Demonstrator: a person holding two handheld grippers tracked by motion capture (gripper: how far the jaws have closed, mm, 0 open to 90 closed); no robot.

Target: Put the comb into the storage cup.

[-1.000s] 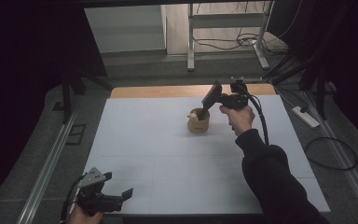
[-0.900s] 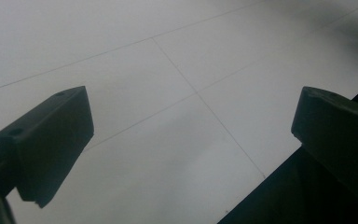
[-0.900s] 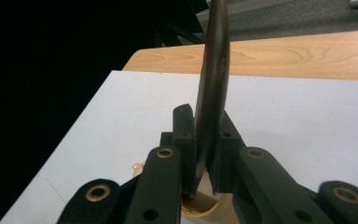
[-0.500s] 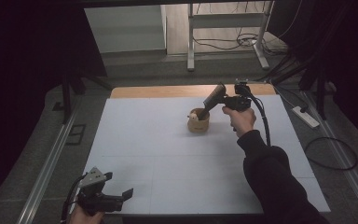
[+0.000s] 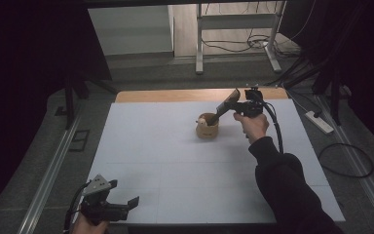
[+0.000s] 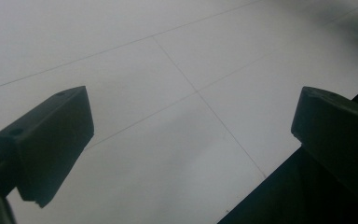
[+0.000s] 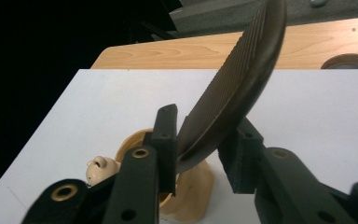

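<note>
A small wooden bowl (image 5: 207,131) stands on the white table (image 5: 156,146) right of centre toward the back, with a little cream figure (image 5: 202,122) at its left rim. My right gripper (image 5: 221,111) is shut on a dark, ribbed, curved piece (image 5: 230,100) that slants up to the right. The piece's lower end reaches down at the bowl (image 7: 191,186), just right of the cream figure (image 7: 99,169). In the right gripper view the dark piece (image 7: 233,88) sits clamped in the right gripper (image 7: 200,140). My left gripper (image 5: 128,204) rests open at the table's front left corner. The left gripper (image 6: 191,135) has only bare tabletop between its jaws.
A bare wooden strip (image 5: 175,95) runs along the table's far edge, with a round grey fitting (image 7: 349,60) set in it. Metal rails (image 5: 48,170) flank the table. A power strip (image 5: 319,122) and cables lie on the floor at the right; frame legs (image 5: 199,44) stand behind.
The right gripper has tipped the dark piece slightly lower toward the bowl and drifted a touch right. The left gripper has stayed put.
</note>
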